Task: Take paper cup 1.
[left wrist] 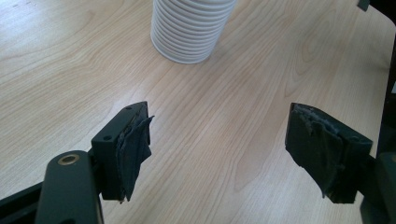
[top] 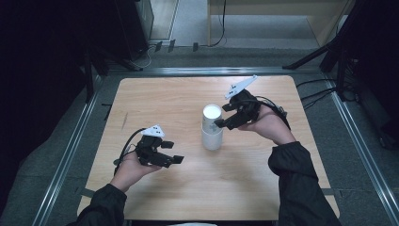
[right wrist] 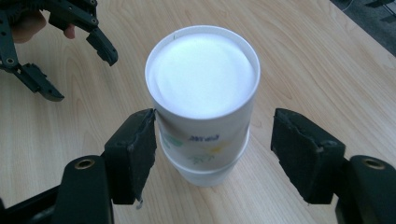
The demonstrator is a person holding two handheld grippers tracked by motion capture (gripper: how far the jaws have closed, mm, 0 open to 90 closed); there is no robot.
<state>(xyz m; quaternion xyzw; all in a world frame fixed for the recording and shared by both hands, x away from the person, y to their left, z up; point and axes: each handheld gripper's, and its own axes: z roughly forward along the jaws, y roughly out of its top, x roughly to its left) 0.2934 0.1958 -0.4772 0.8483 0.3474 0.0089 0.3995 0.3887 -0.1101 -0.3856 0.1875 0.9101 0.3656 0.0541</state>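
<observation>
Up on the wooden table (top: 188,188) stands a stack of white paper cups (top: 212,128), upside down, a little right of the middle, and the right gripper (top: 220,123) is right at its top. From above, that gripper looks as if it might be touching the top cup, though from this height I can't quite settle it. The right gripper view clears it up: the jaws sit either side of the top cup (right wrist: 202,88), the left pad just beside the wall or barely brushing it, the right pad standing plainly off, so the jaws are parted and nothing is gripped. That same view shows faint coloured print on the cup's side and the rim of the next cup beneath it, details the high view is too far off to give. Over on the near left side, the left gripper (top: 175,151) hovers well apart from the stack, jaws held partly open with nothing between them. The left gripper view looks along those worn black pads (left wrist: 135,144) at bare wood, with the ridged rims of the stacked cups near the top edge.
</observation>
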